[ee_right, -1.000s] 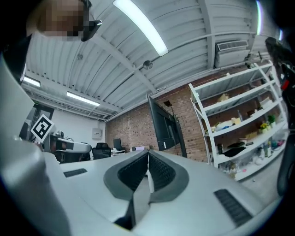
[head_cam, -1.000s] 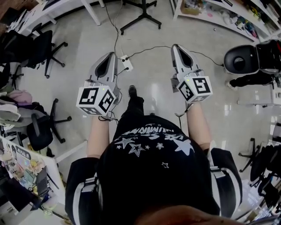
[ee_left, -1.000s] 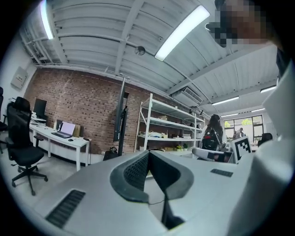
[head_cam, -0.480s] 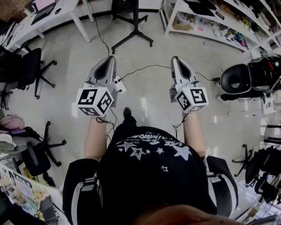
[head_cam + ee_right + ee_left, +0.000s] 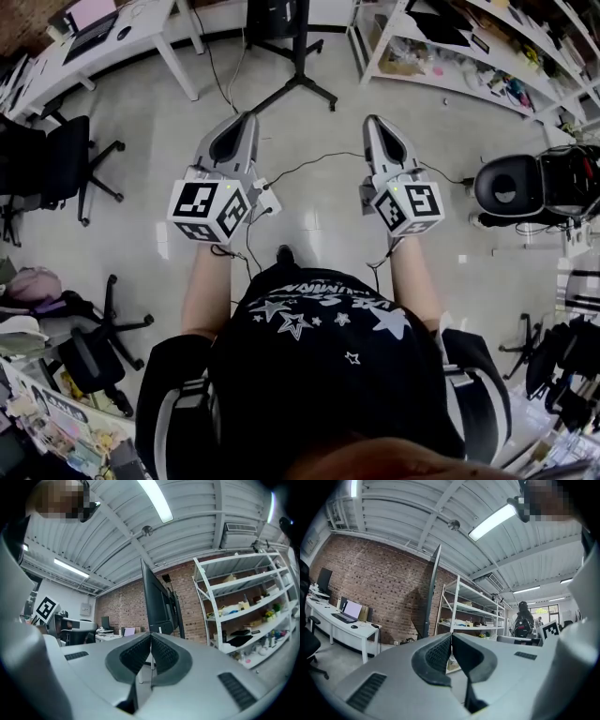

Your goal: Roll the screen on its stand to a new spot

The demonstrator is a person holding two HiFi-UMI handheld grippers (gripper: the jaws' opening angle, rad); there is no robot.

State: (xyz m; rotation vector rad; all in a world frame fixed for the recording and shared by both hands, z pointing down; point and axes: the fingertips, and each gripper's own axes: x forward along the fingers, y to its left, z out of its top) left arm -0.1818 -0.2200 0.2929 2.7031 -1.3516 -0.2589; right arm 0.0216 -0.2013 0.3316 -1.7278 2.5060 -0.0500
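The grey left gripper [image 5: 247, 120] and the grey right gripper [image 5: 372, 123] are held side by side in front of the person. Both are pointed toward the black flat screen [image 5: 273, 13] on its black pole stand [image 5: 302, 56] with splayed legs. The screen is located at the far side of the pale glossy floor [image 5: 319, 206], between a white desk [image 5: 141, 21] and a white open shelving rack [image 5: 441, 75]. It is well apart from both grippers and is touched by neither.

In the left gripper view, the jaws of the left gripper [image 5: 451, 637] are seen pressed together with nothing between them. The screen [image 5: 432, 592] is shown edge-on above them, in front of a red brick wall [image 5: 379, 588].

In the right gripper view, the jaws of the right gripper [image 5: 151, 637] are likewise closed on nothing. The screen [image 5: 153, 597] is seen just above the jaw tips.

A white power strip [image 5: 269, 199] is laid on the floor beside the left gripper's marker cube. A black office chair [image 5: 56, 155] is placed at the left.
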